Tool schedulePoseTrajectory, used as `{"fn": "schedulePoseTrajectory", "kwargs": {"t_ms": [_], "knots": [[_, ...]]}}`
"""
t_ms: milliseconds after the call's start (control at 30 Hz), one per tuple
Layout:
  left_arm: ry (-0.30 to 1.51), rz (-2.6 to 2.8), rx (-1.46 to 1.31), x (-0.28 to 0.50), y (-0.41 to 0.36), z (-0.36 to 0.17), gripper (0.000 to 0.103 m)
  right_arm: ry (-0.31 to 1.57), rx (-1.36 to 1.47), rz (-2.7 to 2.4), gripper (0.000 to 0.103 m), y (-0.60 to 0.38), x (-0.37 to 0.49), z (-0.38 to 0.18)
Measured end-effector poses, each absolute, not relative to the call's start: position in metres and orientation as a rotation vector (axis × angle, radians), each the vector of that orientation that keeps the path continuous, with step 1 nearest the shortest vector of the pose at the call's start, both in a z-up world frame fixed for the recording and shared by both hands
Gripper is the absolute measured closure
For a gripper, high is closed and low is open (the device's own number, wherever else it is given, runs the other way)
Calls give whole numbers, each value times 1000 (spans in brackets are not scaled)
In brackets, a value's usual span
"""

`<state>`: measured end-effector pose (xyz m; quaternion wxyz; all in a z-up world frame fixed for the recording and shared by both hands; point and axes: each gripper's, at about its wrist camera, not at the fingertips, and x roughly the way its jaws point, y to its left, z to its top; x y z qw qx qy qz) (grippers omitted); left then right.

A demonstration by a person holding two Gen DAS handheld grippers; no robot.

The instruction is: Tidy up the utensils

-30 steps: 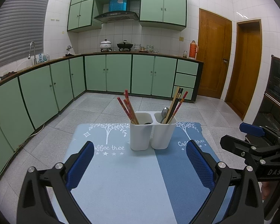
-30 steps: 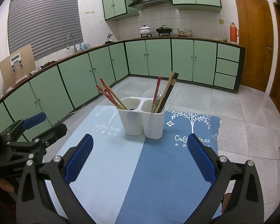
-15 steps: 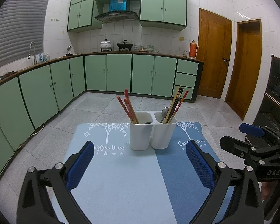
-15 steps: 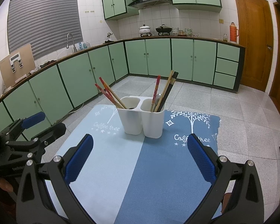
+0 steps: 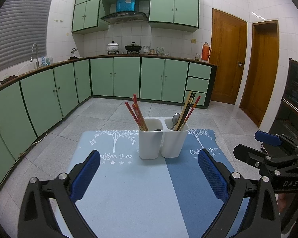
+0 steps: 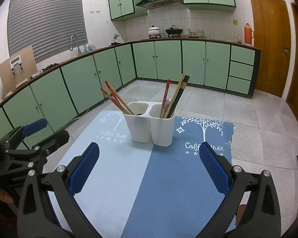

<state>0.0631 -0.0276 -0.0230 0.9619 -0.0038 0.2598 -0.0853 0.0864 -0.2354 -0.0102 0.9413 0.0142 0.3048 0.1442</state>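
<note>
Two-compartment white holder point(image 5: 163, 138) upright near the far middle of the blue mat point(image 5: 129, 188) on the bench, straddling the seam between the pale half and the darker half. Left compartment: a bunch of red chopsticks point(image 5: 136, 112) leaning left, plus something dark low inside (too hidden to name). Right compartment: a metal spoon point(image 5: 175, 119) with mixed chopsticks point(image 5: 188, 109), tan, black and one red, leaning right.

Left tool point(image 5: 149, 176) wide, nothing between the blue pads, hovering over the near part of the mat, well short of the holder. Right tool point(image 6: 149, 168) likewise wide and empty, level with it on the other side.

Likely step ahead, judged from the mixed contents: pulling the odd pieces out and regrouping them by kind.

Risks from here:
- Tipping the holder. Tall, light-looking, loaded with long leaning sticks; a sideways tug on one stick, with no second tool bracing the wall, probably enough to rock or slide it.
- Catching two sticks at once. Tight crossing in the right bunch (tan and black nearly touching near the tips), so a broad pinch apt to lift a neighbour too.
- Slipping. Thin, smooth sticks between flat pads; a pinch close to the tip prone to pivot and drop.
- Tool collision. Both aimed at the same small target, hence little room for a joint reach.
</note>
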Motion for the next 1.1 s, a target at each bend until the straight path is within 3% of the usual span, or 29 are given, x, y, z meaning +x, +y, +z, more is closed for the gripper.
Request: {"fn": "schedulePoseTrajectory", "kwargs": {"t_ms": [1100], "knots": [[557,-163,-35,67,-24,-26,6,639,24,283,5,-242,89,-17]]}}
